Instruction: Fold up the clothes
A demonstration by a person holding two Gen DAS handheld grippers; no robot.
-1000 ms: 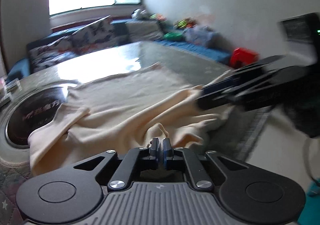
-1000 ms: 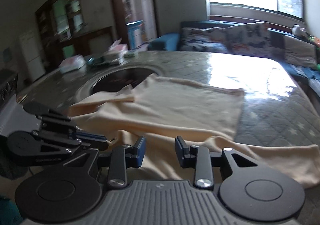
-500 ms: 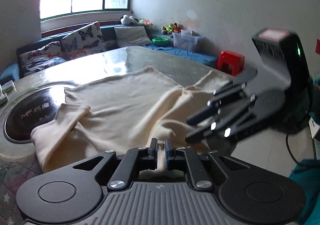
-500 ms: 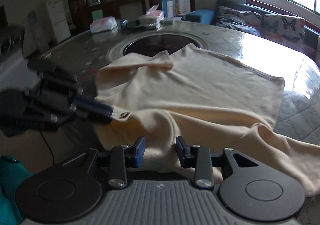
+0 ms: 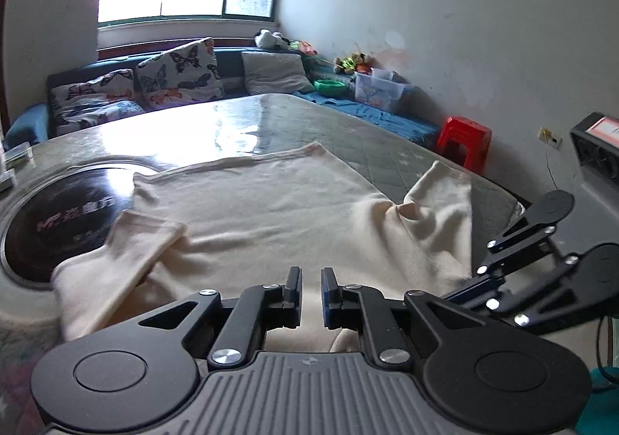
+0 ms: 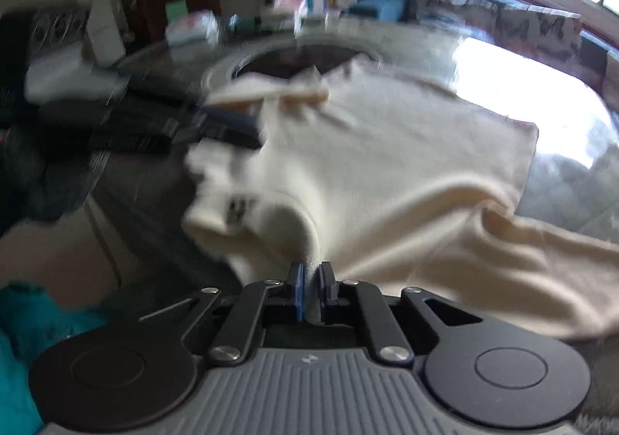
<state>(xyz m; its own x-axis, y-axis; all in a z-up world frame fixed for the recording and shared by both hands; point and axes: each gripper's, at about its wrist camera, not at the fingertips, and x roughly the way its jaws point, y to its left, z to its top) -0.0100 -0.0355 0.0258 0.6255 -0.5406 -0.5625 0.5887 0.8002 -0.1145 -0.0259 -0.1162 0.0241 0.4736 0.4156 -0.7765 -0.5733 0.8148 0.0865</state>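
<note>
A cream garment lies spread on the glass-topped table, one sleeve folded over at the left and the other running off to the right. My left gripper is open just over the garment's near edge, with cloth showing through the narrow gap. My right gripper is shut on a pinch of the garment near its collar edge. In the left wrist view the right gripper comes in from the right at the cloth's near corner. The right wrist view is blurred, and the left gripper shows there at the garment's left side.
A dark round inset sits in the table, partly under the left sleeve. A sofa with butterfly cushions runs along the window wall. A red stool and a black box stand to the right. Teal cloth is at the lower left.
My left gripper has opened and let go of the fold it pinched. My right gripper, open before, has shut on the garment's near edge. The cloth lies flatter.
</note>
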